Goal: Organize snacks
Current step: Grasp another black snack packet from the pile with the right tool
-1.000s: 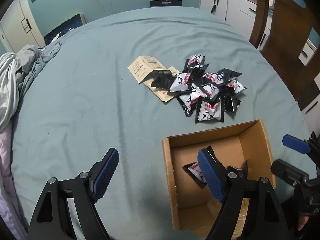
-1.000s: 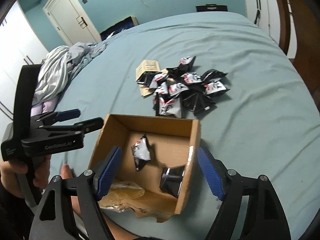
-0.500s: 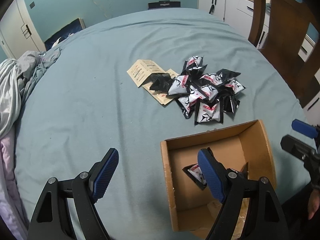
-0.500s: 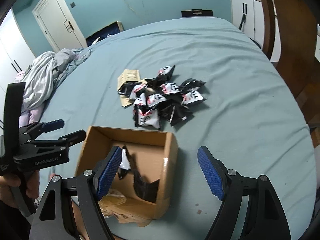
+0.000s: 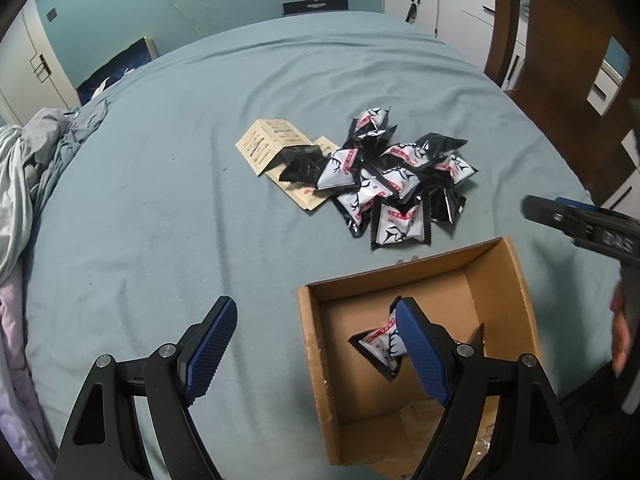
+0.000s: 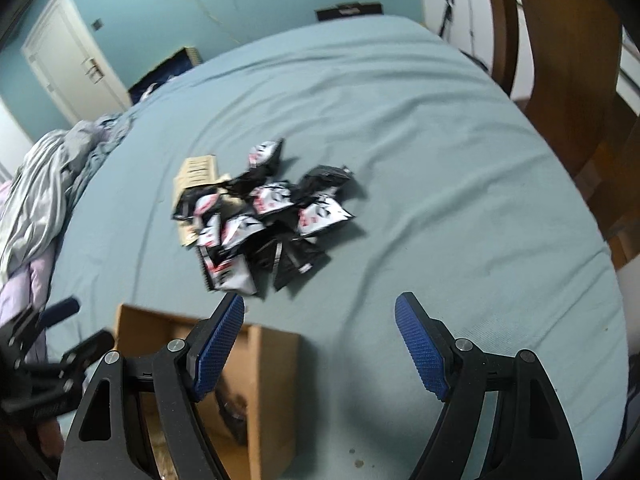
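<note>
Starting at the left edge, a heap of rumpled bedding (image 5: 24, 176) is bunched out of the way, leaving the blue-green sheet (image 5: 160, 220) flat as a work surface. The left gripper (image 5: 316, 344) hangs over that sheet with its jaws spread wide and nothing between them; one finger sits above bare sheet and the other above the cardboard box (image 5: 316, 360), which suggests it is parked there to stay clear while the other hand works. Inside the box lies at least one snack packet (image 5: 380, 346), partly hidden by that finger, so sorting has begun but is far from done. Farther back and a little right, the pile of snack packets (image 5: 396, 176) lies loose on the sheet, overlapping a tan paper sleeve (image 5: 268, 144) at its left side; the pile sits just beyond the box's far wall, probably so each transfer is short. To the right, the right gripper (image 6: 320, 344) is also fully open and empty, hovering past the box's corner and aimed toward the near edge of the pile, seemingly lined up for the next pick. A wooden chair (image 5: 560, 60) stands at the far right.
</note>
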Demonstrator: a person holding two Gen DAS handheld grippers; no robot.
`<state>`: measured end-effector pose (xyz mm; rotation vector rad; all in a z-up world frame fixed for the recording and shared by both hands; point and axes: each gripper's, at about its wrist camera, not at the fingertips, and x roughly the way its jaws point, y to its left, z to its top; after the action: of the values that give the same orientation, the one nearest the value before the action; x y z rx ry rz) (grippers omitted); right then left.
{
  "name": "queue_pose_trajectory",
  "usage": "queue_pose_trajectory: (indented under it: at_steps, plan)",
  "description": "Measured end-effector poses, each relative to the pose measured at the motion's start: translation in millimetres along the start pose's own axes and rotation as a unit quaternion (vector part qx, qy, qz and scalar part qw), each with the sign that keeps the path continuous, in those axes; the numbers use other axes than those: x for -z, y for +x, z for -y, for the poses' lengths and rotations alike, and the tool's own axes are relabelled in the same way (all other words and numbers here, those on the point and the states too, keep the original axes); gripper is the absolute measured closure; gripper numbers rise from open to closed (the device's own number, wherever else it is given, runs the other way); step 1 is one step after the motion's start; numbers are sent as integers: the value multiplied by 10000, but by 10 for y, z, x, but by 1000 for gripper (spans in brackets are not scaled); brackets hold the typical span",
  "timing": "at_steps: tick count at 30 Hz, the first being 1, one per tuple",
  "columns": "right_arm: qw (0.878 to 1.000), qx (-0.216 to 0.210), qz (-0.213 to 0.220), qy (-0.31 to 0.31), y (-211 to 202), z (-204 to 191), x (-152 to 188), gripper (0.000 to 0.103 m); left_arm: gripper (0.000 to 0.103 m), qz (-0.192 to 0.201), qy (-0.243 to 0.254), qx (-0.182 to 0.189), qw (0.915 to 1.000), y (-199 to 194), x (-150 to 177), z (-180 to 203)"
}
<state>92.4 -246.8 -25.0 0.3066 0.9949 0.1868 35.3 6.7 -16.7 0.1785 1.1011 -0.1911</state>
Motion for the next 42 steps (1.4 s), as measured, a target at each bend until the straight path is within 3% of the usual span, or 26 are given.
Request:
queue_pose_trajectory:
  at_steps: [6, 11, 20, 24, 28, 31, 33, 34, 37, 42]
  plan:
    - [9991, -176, -327, 184, 208, 73, -204, 25, 19, -14, -10, 38, 10000, 41, -55, 5]
    - [9984, -27, -492, 264, 414, 161, -411, 25, 19, -76, -61, 65, 9999, 98, -92, -10]
    - [9907, -258, -1325, 198, 1067, 61, -557, 25, 19, -193, -230, 210, 9993, 193, -151, -78]
    - [9942, -223, -1025, -242, 1085, -108, -667, 25, 19, -244, -315, 235, 9989, 241, -165, -99]
    - [9921, -35, -1085, -628, 1223, -267, -610, 25, 19, -259, -358, 154, 9989, 281, -177, -120]
    - [9844, 311, -1023, -1400, 1269, -477, -518, 26, 19, -212, -420, 115, 9988, 282, -192, -147]
    - [9776, 515, -987, -1784, 1270, -573, -444, 49, 19, -122, -472, 115, 9987, 260, -205, -165]
    - [9767, 545, -950, -1844, 1241, -592, -422, 49, 19, -88, -487, 111, 9987, 251, -208, -170]
    - [9827, 160, -927, -1595, 1108, -562, -417, 50, 19, 55, -543, 98, 9985, 216, -214, -197]
    - [9934, -454, -457, -953, 524, -406, -437, 50, 19, 125, -664, 135, 9976, 222, -225, -256]
